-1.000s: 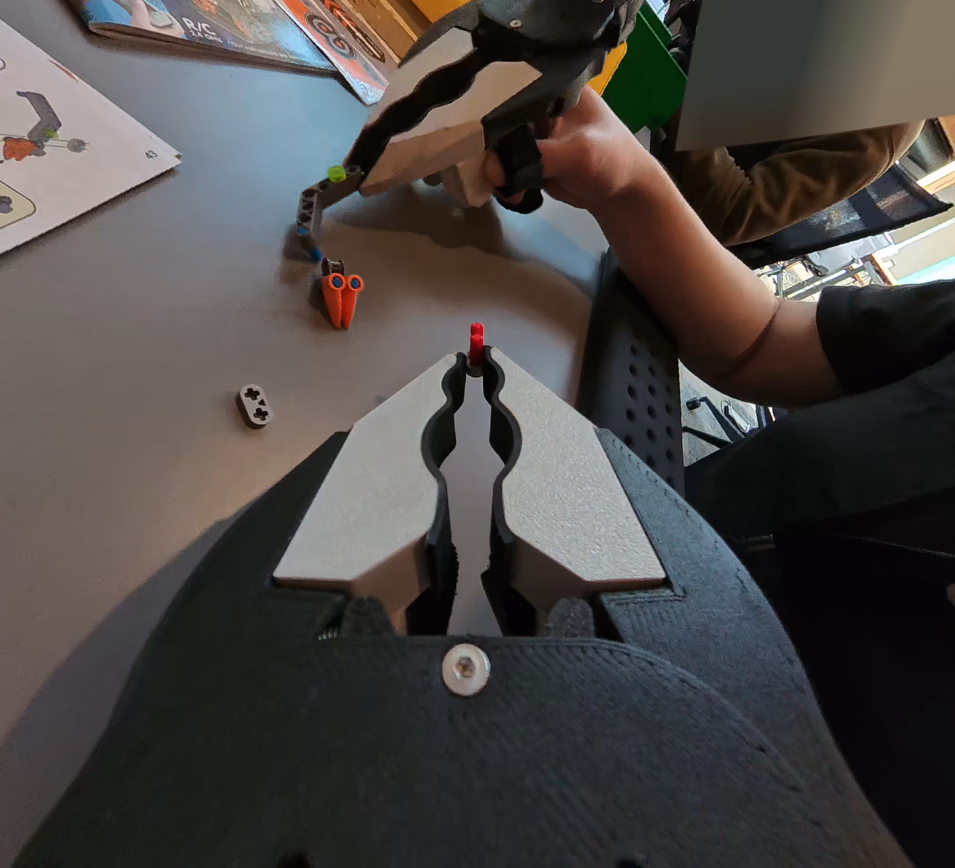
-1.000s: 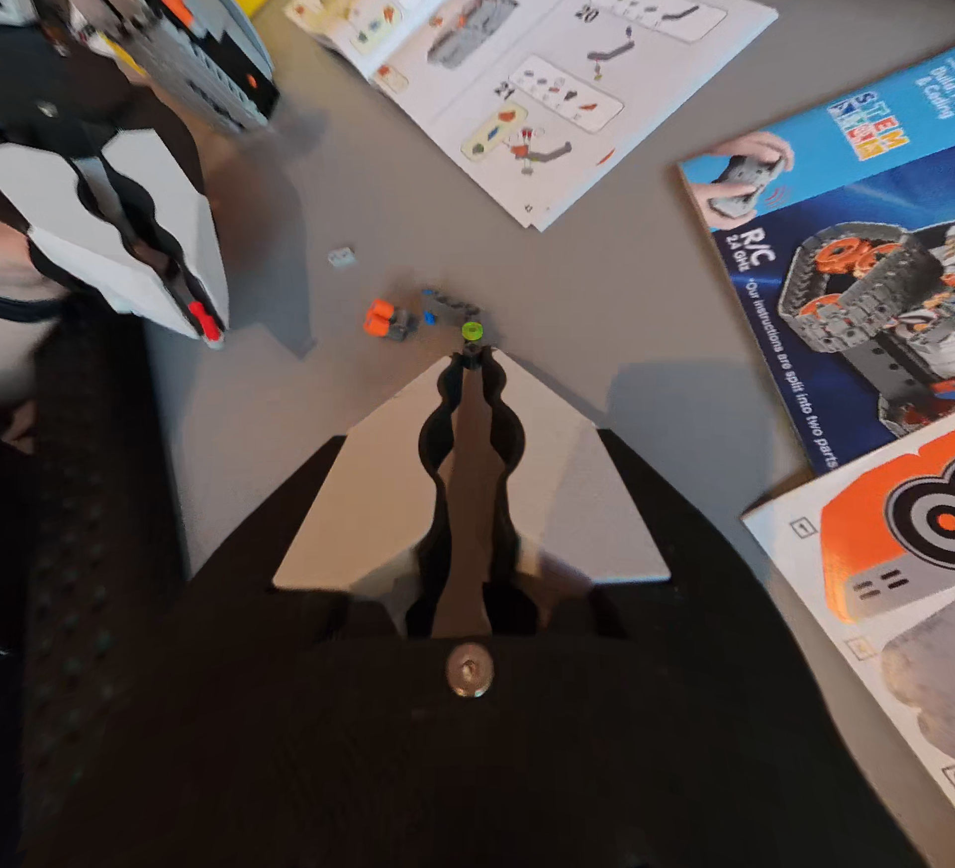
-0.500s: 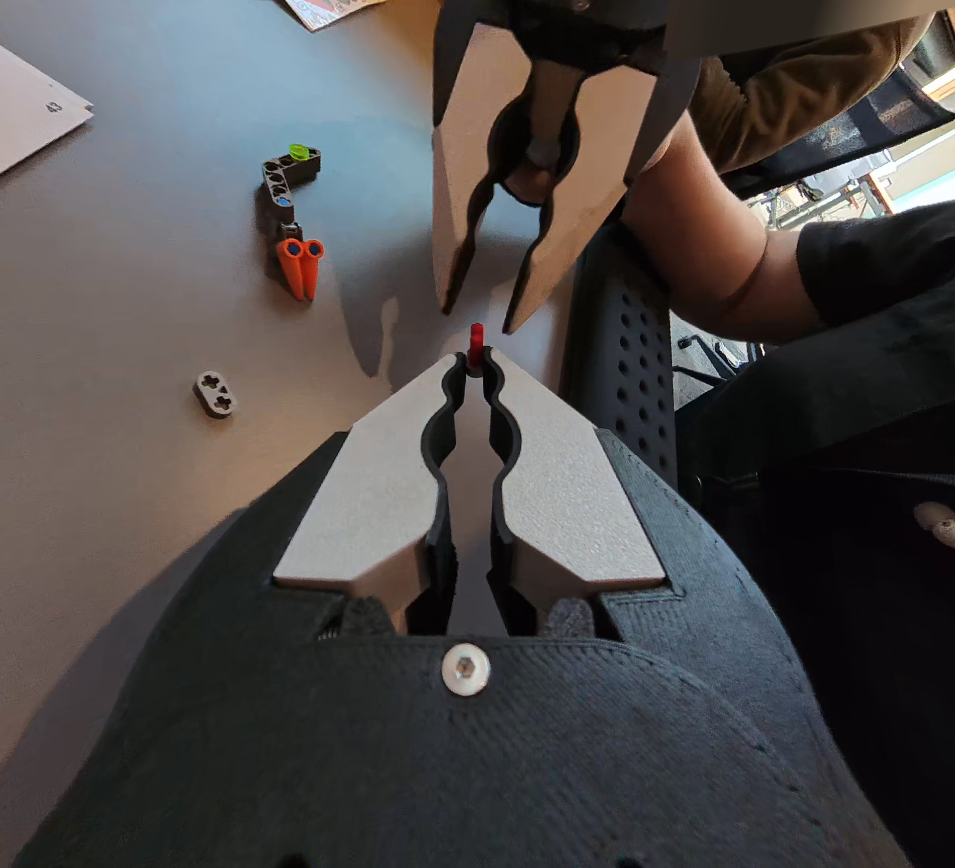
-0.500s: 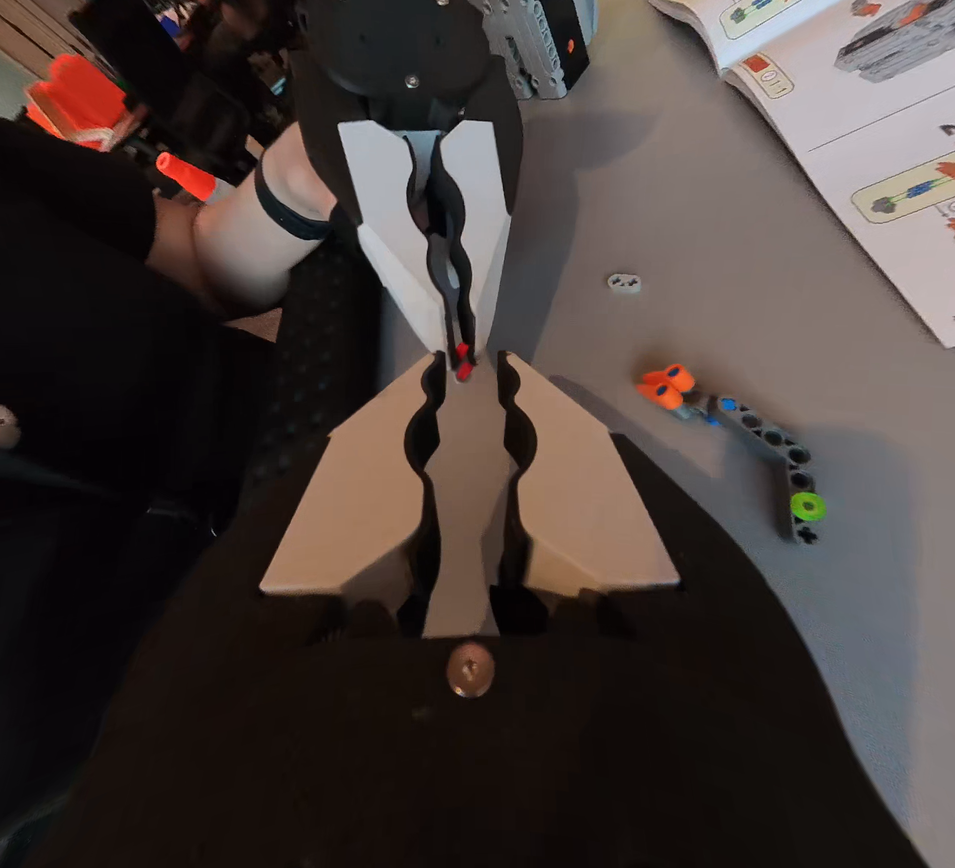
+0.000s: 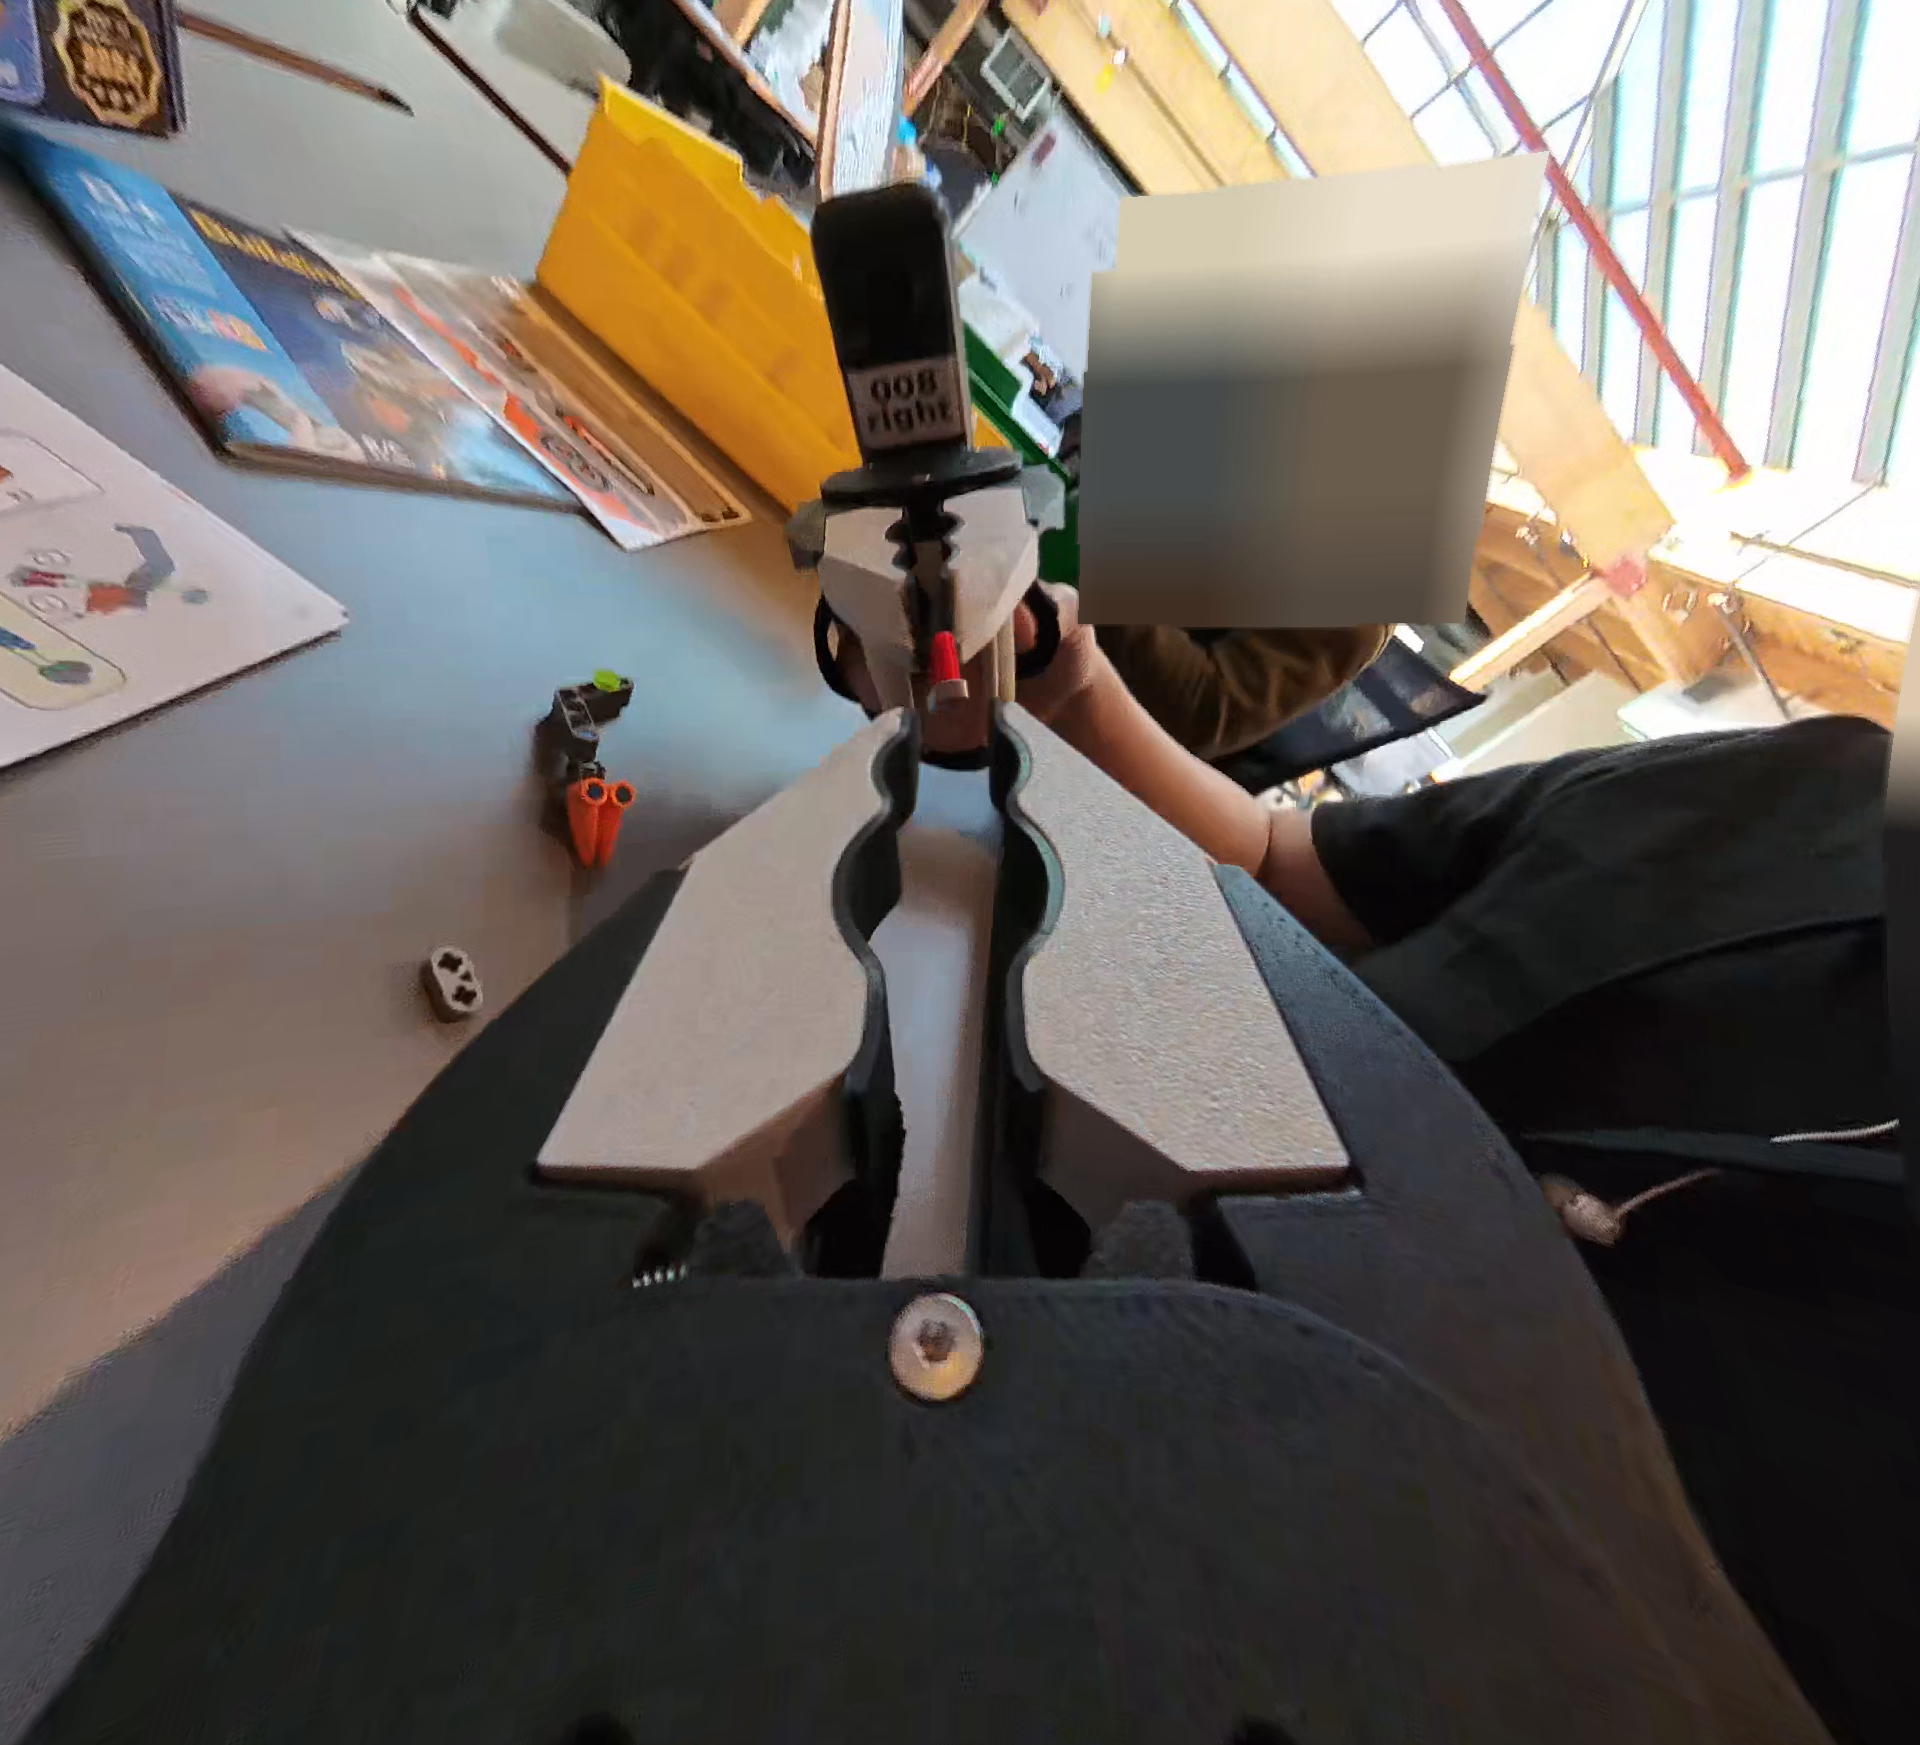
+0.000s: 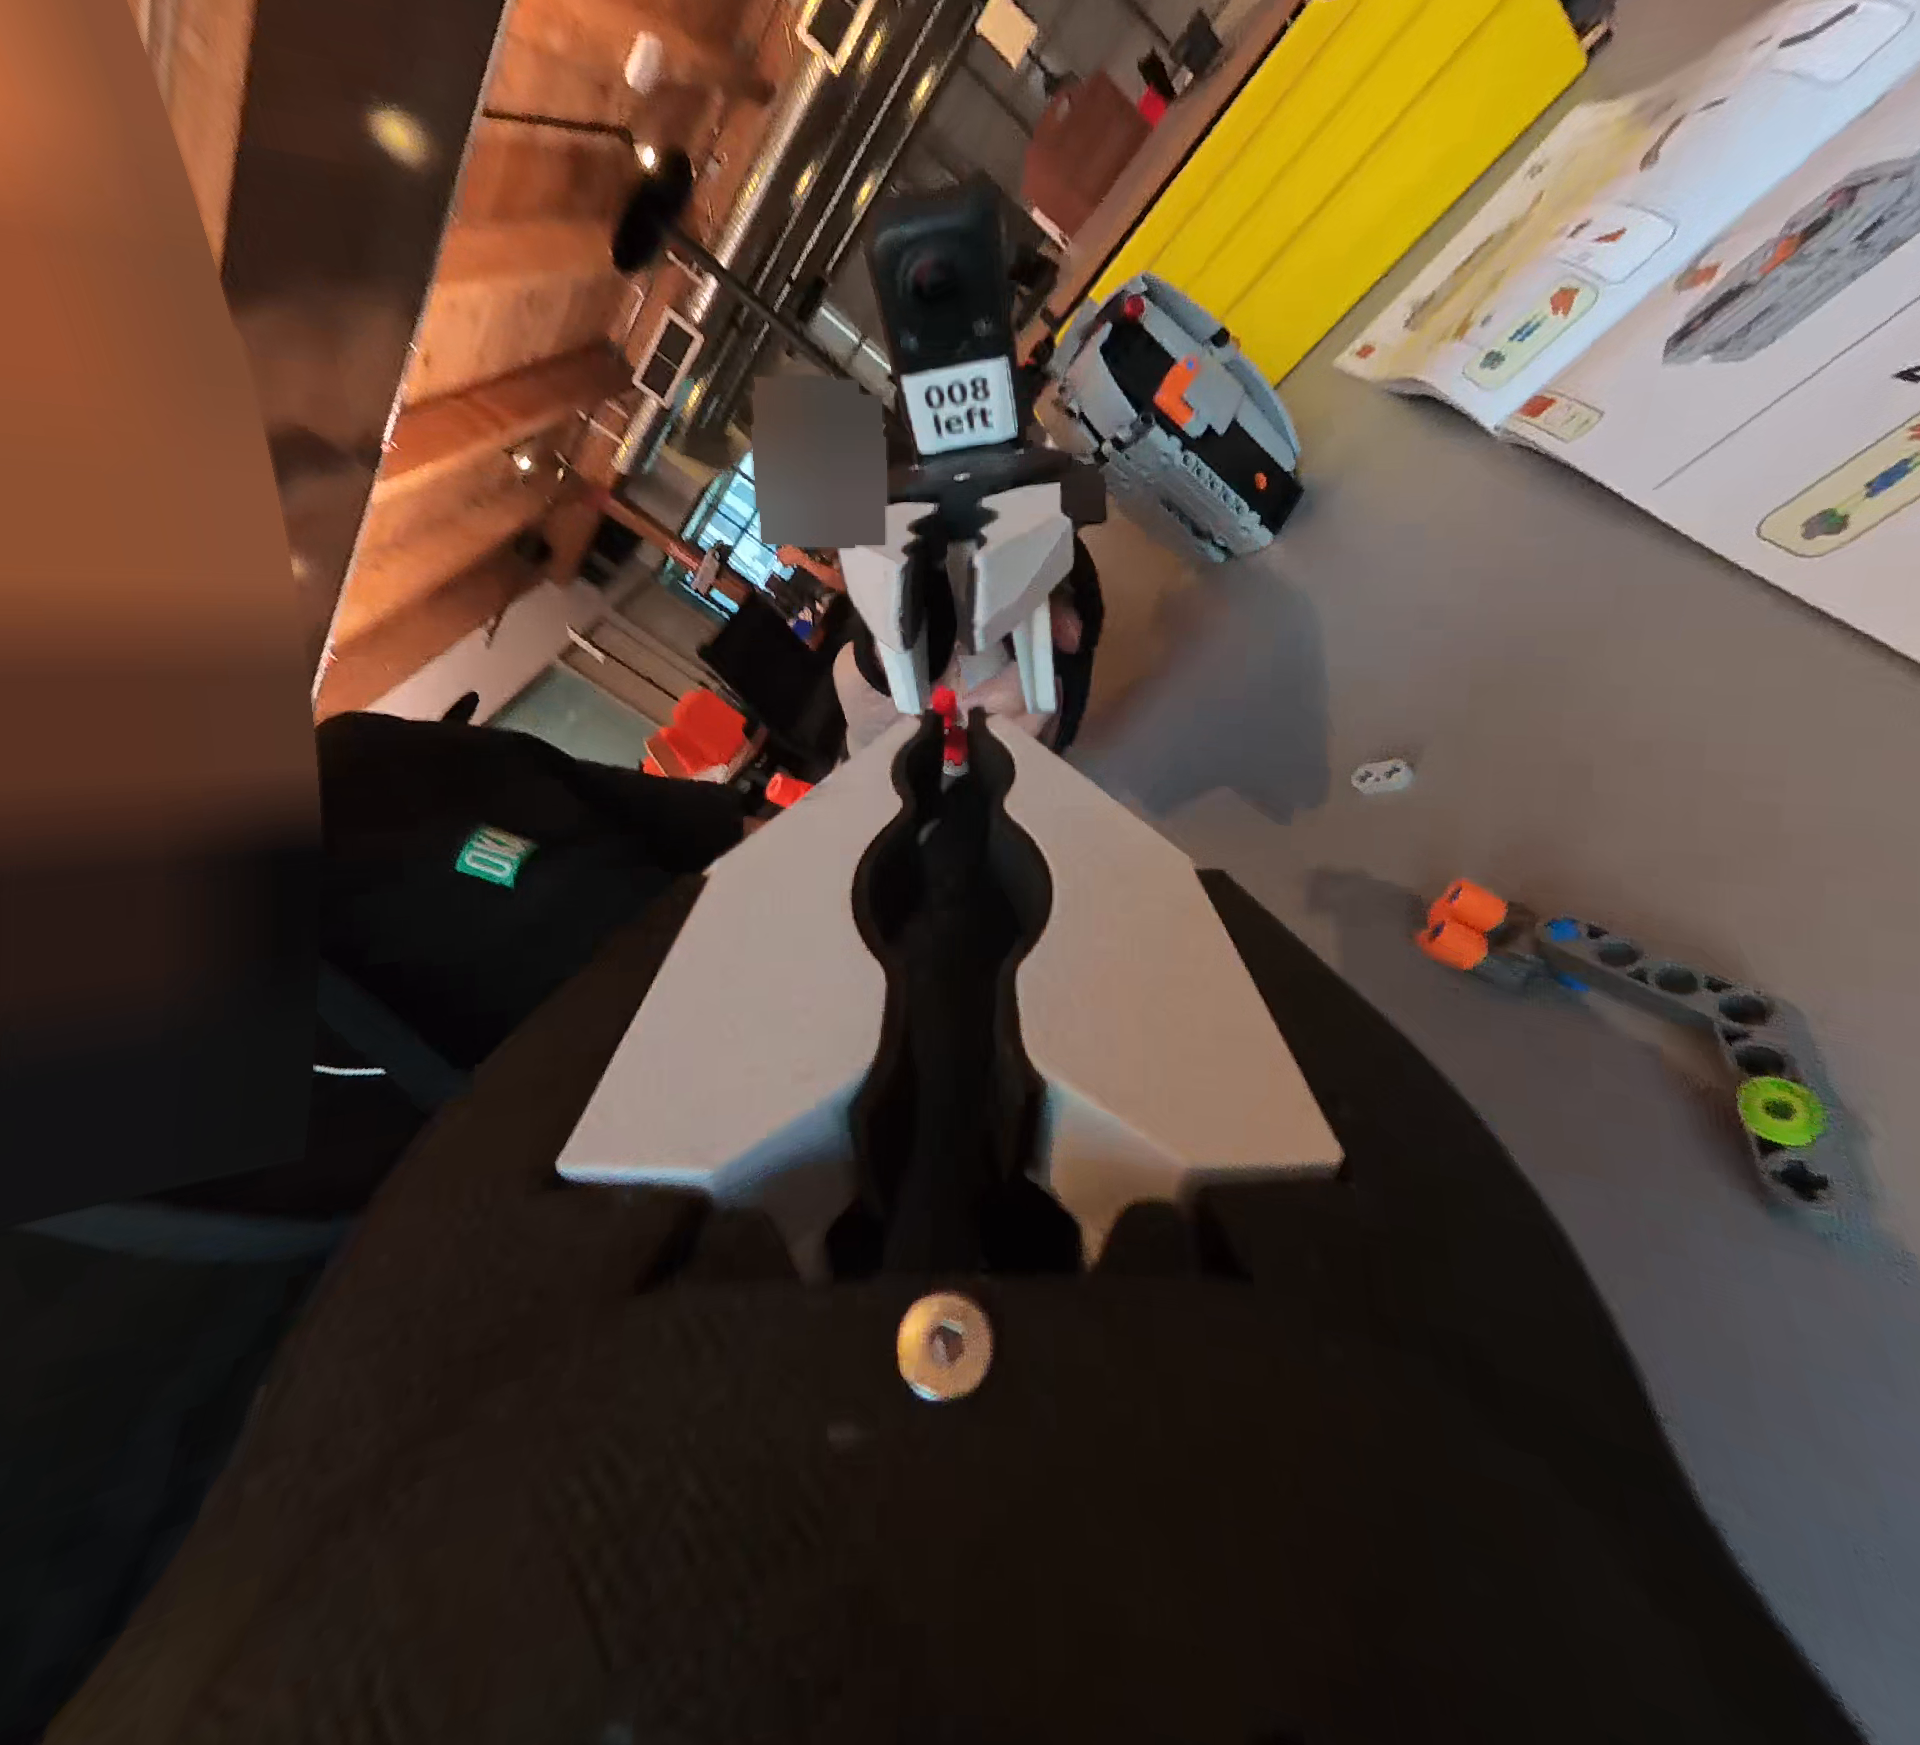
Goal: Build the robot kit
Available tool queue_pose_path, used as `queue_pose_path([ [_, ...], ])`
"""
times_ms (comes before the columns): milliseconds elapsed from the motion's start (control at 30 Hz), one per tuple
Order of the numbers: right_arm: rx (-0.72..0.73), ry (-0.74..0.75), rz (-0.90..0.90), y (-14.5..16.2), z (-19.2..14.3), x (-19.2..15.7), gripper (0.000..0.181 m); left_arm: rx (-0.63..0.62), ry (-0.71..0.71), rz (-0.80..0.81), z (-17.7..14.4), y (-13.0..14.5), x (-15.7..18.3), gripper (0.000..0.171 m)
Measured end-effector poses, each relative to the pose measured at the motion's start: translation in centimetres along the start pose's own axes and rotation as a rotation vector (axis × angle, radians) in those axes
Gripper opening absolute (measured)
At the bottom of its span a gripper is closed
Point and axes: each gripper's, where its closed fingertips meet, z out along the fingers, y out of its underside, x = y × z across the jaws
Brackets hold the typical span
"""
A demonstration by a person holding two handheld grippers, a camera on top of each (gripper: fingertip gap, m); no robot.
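Note:
A small red pin (image 6: 945, 731) sits between the tips of my right gripper (image 6: 948, 748), which is shut on it. In the left wrist view the right gripper (image 5: 940, 693) faces me with the red pin (image 5: 943, 665) sticking out of its tips. My left gripper (image 5: 951, 731) is open and empty, its tips just in front of the pin. In the right wrist view the left gripper (image 6: 971, 698) shows with its fingers apart, close behind the pin. Both grippers are held tip to tip above the grey table (image 5: 260, 864).
A bent grey beam with a green bush and orange pieces (image 5: 587, 760) (image 6: 1662, 1009) lies on the table, and a small grey connector (image 5: 453, 981) (image 6: 1382, 773) nearby. An open instruction booklet (image 6: 1714, 345), a yellow bin (image 5: 707, 313) and a grey-black built model (image 6: 1174, 438) stand farther back. Only a small space, under 4 cm, lies between the two pairs of fingers. The small grey connector (image 5: 453, 981) is about 11 cm from my left fingertips.
The right gripper closed on the red pin and the left gripper opened and let it go. Both grippers tilted up away from the table.

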Motion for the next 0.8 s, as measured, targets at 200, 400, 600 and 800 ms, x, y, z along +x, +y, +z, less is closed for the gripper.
queue_pose_path([
  [200, 0.046, 0.012, -0.008, -0.4, 0.5, 0.1, 0.004, 0.012, -0.003, -0.048, 1.0, 0.4, -0.3, 0.019],
  [400, 0.120, 0.020, 0.028, -1.1, 0.7, 0.4, 0.004, 0.020, -0.065, 0.005, 1.6, 0.4, -0.8, 0.020],
  [600, 0.183, 0.004, 0.088, -1.3, 1.7, 0.6, 0.003, 0.069, -0.058, -0.003, 1.5, -0.4, -0.8, 0.006],
  [800, 0.223, -0.008, 0.104, -1.3, 2.3, 0.5, 0.003, 0.123, -0.065, -0.006, 0.9, -1.3, -1.0, 0.005],
])
